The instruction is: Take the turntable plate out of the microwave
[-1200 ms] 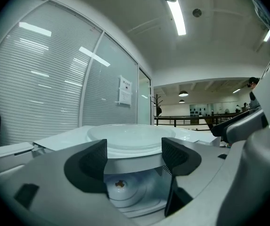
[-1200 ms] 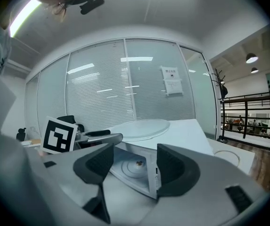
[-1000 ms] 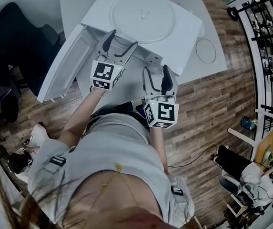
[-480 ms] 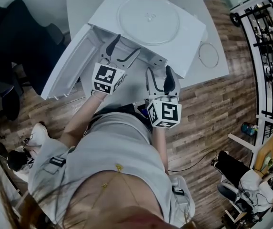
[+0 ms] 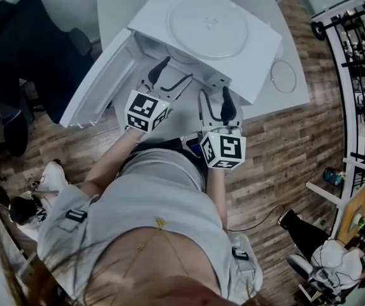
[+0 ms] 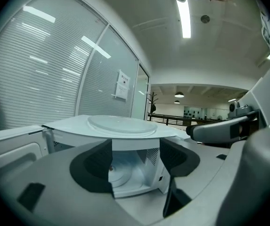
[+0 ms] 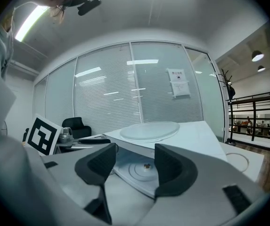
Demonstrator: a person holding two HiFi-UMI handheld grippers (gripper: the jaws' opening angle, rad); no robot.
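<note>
- The turntable plate (image 5: 206, 24) is not in the oven: it lies flat on the roof of the microwave (image 5: 258, 46), which stands on the white bench (image 5: 115, 5) with its door (image 5: 99, 85) swung wide to my left.
- Through the right gripper view I see the cavity floor (image 7: 135, 171) bare, with only moulded rings and the small drive hub at its middle. A thin ring (image 5: 271, 75) lies on the bench to the right of the oven.
- The left gripper (image 5: 171, 75) sits at the mouth of the cavity with its fingers spread wide and nothing between them.
- The right gripper (image 5: 214, 97) hangs just short of the opening. Its fingers are wide but closing a little, and they are empty too.
- My reading is that the lift-out itself is finished and I am at the tail end of the job.
- The next move should be gentle. I would draw both grippers straight back from the opening, keeping clear of the door edge and the roof so the plate is not nudged off.
</note>
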